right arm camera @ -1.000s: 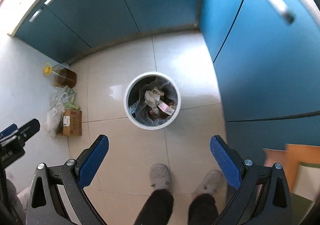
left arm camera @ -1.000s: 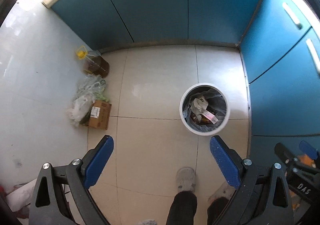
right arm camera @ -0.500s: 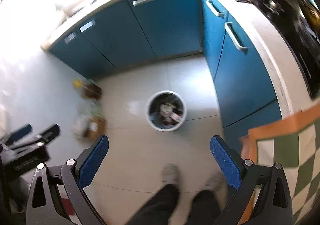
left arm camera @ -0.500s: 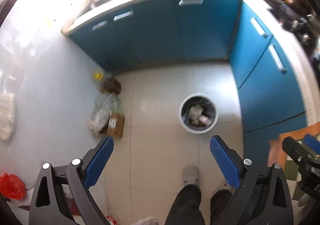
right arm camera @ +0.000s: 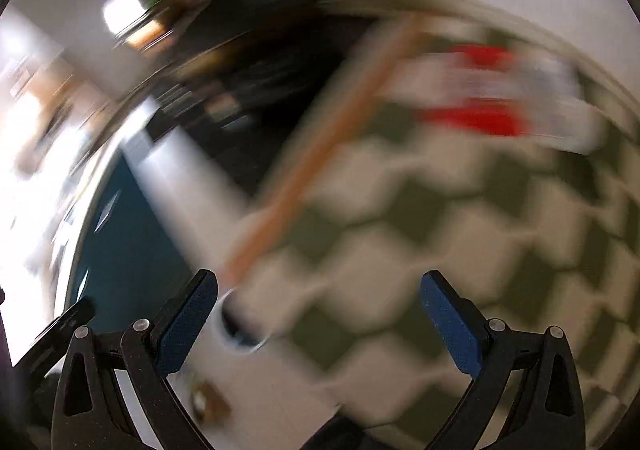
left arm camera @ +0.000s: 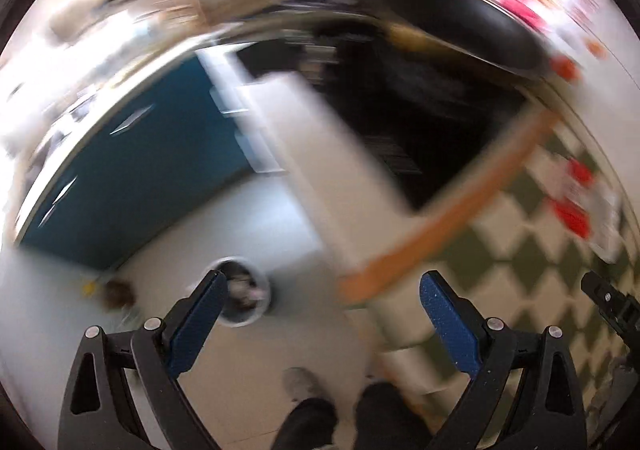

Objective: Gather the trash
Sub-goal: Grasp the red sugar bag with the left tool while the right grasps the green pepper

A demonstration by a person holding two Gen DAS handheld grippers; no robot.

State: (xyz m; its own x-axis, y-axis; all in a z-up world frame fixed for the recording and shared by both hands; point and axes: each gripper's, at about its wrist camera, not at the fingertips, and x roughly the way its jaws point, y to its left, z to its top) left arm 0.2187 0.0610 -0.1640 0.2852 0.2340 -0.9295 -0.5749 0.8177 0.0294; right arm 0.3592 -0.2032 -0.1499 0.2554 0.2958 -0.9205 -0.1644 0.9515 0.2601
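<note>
Both views are smeared by motion. The white trash bin (left arm camera: 245,300) with a dark liner and rubbish inside stands on the pale floor, low in the left wrist view; a part of its rim shows in the right wrist view (right arm camera: 240,346). My left gripper (left arm camera: 322,322) is open and empty, high above the floor. My right gripper (right arm camera: 320,320) is open and empty over a table with a green-and-white checked cloth (right arm camera: 460,250). Red-and-white packaging (right arm camera: 480,102) lies on that cloth at the far right, also seen in the left wrist view (left arm camera: 576,202).
Blue cabinets (left arm camera: 132,178) line the far wall. A black stovetop (left arm camera: 420,122) sits on a white counter beside the table's orange cloth border (left arm camera: 440,222). A bottle (left arm camera: 114,292) stands on the floor by the wall. The person's legs (left arm camera: 320,418) are below.
Both grippers have risen and swung right, from looking down at the bin to looking across the counter and the checked table. The bin has shrunk and slid to the lower left. Both stay open.
</note>
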